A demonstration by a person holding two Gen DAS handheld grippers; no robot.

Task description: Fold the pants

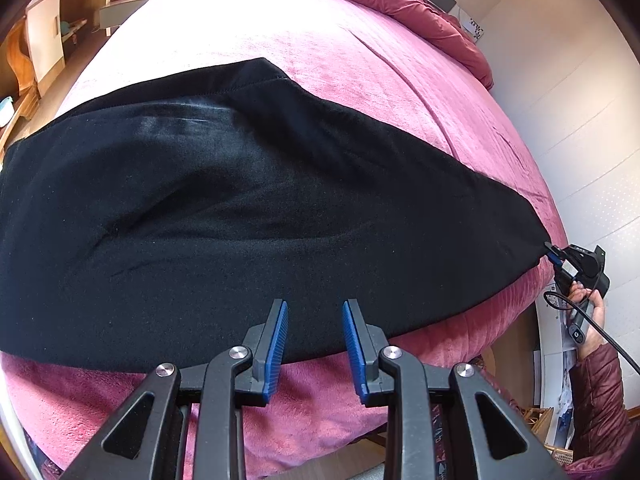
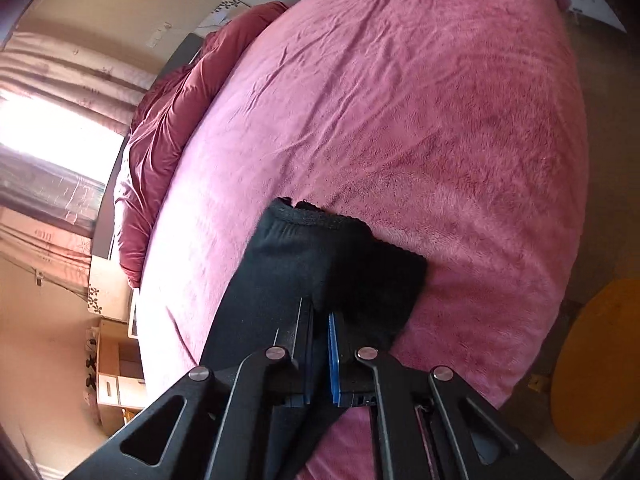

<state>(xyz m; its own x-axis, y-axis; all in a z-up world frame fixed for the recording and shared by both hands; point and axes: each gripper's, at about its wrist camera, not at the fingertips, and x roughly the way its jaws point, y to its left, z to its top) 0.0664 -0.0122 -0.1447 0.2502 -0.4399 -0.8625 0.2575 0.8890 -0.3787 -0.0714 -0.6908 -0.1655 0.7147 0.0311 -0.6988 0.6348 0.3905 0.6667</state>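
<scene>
Black pants [image 1: 248,208] lie spread across a pink bed cover [image 1: 360,64]. My left gripper [image 1: 315,308] is open and empty, its blue pads just above the near edge of the pants. My right gripper [image 1: 554,254] shows at the far right of the left wrist view, pinching the end of the pants at the bed's edge. In the right wrist view the right gripper [image 2: 320,312] is shut on the black pants [image 2: 320,256], whose hemmed end drapes over the pink cover [image 2: 440,120].
A bunched dark red duvet [image 1: 420,4] lies at the bed's head, also in the right wrist view [image 2: 168,128]. A wall [image 1: 580,120] runs close to the bed's right side. Wooden furniture [image 1: 24,60] stands at left. A round yellow-orange object [image 2: 596,360] sits beside the bed.
</scene>
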